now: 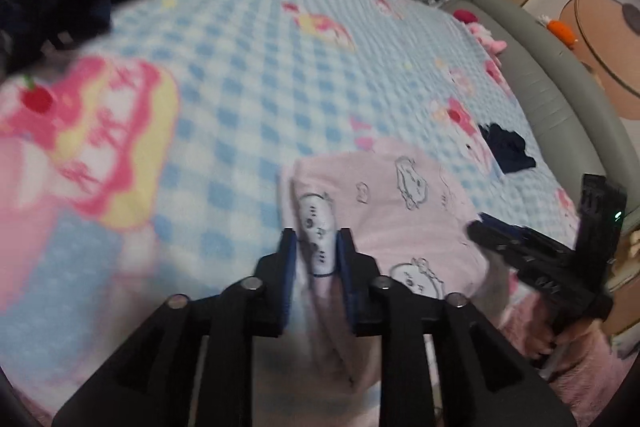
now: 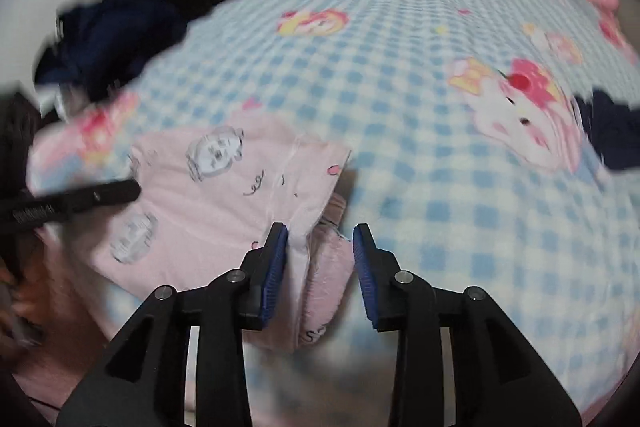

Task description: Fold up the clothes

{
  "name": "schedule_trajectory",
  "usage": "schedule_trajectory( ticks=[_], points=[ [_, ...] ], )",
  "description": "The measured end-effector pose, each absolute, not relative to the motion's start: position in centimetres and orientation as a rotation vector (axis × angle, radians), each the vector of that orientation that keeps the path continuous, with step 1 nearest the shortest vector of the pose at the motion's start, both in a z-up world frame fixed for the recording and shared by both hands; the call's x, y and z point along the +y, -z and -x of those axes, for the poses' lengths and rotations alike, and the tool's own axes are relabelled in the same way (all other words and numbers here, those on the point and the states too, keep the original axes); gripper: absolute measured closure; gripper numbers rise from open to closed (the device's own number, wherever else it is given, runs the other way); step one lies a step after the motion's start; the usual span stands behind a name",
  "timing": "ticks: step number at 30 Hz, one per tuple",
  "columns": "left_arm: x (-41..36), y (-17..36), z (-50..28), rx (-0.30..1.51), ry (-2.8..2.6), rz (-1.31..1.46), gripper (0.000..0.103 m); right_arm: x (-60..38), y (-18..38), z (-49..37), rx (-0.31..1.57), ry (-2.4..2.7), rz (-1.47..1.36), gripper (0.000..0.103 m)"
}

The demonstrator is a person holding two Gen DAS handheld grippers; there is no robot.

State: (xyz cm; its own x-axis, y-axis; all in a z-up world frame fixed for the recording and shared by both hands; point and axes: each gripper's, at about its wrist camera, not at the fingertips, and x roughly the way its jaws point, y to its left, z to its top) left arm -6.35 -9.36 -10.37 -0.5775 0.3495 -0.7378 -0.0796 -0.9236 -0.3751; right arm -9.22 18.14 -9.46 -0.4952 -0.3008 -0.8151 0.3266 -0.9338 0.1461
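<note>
A pale pink garment (image 1: pixel 400 215) printed with small cartoon faces lies on the blue checked bedspread (image 1: pixel 248 99). My left gripper (image 1: pixel 317 247) is shut on a bunched fold of its edge. In the right wrist view the same pink garment (image 2: pixel 224 195) spreads to the left. My right gripper (image 2: pixel 320 247) is open, and a fold of the cloth hangs against its left pad (image 2: pixel 276 259) with a gap to the right pad. The right gripper (image 1: pixel 528 251) shows at the garment's right side in the left wrist view, and one left finger (image 2: pixel 80 203) crosses the cloth in the right view.
A heap of dark navy and black clothes (image 2: pixel 120 27) sits at the bed's far left. A small dark garment (image 1: pixel 506 147) lies near the grey padded bed edge (image 1: pixel 560 99). Plush toys (image 1: pixel 484 35) rest by that edge. The bedspread's middle is bare.
</note>
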Motion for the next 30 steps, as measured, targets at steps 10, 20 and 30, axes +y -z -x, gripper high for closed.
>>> schedule_trajectory(
  ticks=[10,20,30],
  points=[
    [-7.1,10.8,4.7,-0.322,-2.565,1.315,0.065,11.5,9.5,5.7,0.161,2.322,-1.312,0.068],
    [-8.4,12.8,4.5,-0.457,-2.513,1.405,0.054,14.3,10.0,5.3,0.121,2.344,-1.362,0.092],
    [-8.7,12.9,4.4,-0.517,-2.487,1.391,0.053,11.7,11.4,5.0,0.247,2.310,-1.358,0.072]
  ],
)
